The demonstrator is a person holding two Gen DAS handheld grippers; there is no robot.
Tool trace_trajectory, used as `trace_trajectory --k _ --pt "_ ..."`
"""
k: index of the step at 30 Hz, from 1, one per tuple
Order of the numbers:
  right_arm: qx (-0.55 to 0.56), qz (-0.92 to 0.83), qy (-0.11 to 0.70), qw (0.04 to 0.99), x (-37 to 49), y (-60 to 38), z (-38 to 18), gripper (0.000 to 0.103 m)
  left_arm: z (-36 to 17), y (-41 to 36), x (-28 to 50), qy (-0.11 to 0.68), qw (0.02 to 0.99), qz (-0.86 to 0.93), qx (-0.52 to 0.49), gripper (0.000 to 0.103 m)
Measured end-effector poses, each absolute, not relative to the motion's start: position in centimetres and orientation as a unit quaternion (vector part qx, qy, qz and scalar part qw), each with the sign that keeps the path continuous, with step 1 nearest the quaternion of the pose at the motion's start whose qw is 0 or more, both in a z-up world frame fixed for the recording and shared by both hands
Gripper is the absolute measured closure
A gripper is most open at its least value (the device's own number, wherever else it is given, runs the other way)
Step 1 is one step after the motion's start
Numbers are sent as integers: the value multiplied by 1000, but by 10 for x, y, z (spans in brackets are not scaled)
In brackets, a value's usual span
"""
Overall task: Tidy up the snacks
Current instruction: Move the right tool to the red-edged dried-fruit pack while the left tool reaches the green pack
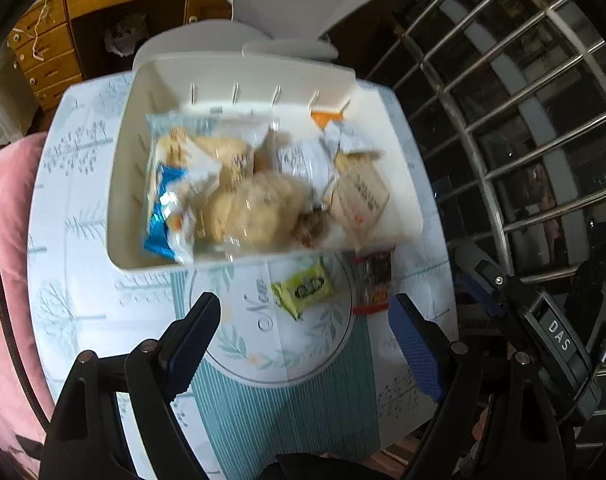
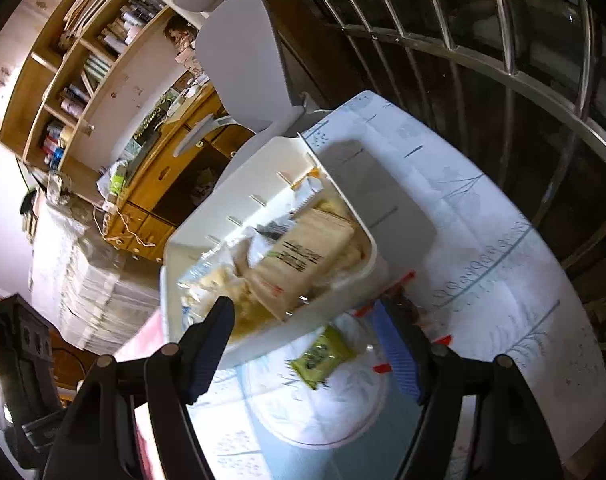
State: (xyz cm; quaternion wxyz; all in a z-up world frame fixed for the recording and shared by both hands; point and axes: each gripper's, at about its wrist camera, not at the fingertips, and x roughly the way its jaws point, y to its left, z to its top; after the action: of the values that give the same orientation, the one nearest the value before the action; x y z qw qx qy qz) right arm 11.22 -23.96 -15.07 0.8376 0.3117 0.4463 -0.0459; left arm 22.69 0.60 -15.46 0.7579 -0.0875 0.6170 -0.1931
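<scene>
A white plastic bin [image 1: 123, 184] stands on the table, full of wrapped snacks: a blue-and-white packet [image 1: 163, 216], clear bags of pale pastries [image 1: 255, 204] and a beige packet [image 1: 361, 192]. In front of it lie a green packet [image 1: 303, 288] and a red-edged dark packet [image 1: 373, 280]. My left gripper [image 1: 303, 332] is open and empty, above the table just short of the green packet. In the right wrist view my right gripper [image 2: 307, 344] is open and empty, with the green packet [image 2: 321, 356] between its fingers below and the red-edged packet [image 2: 407, 304] behind the right finger. The bin [image 2: 367, 240] is just beyond.
The table carries a white and teal printed cloth [image 1: 83, 240]. A white chair [image 1: 303, 8] stands behind the bin, a pink cushion [image 1: 7, 216] at the left. Metal window bars [image 1: 523, 120] run along the right. Wooden drawers [image 1: 51, 56] and shelves [image 2: 63, 92] stand at the back.
</scene>
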Motion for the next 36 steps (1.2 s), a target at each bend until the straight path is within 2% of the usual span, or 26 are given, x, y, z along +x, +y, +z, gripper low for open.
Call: trace_trajectory --k 11,16,18,27,36 --pt "245 -34 472 846 100 -251 -196 32 -208 -22 213 643 741 -160 -108 18" --pt "164 -13 479 862 100 -244 -214 43 -234 -32 212 652 737 -137 -116 18" --pt "130 -2 474 871 99 -240 -221 44 -242 -37 213 655 734 -130 -121 18" --pt "55 23 457 887 105 -241 -247 44 -279 -60 222 674 725 -92 -109 18" --pt "41 50 452 890 116 -243 -261 44 -303 -81 234 691 718 -52 -70 18"
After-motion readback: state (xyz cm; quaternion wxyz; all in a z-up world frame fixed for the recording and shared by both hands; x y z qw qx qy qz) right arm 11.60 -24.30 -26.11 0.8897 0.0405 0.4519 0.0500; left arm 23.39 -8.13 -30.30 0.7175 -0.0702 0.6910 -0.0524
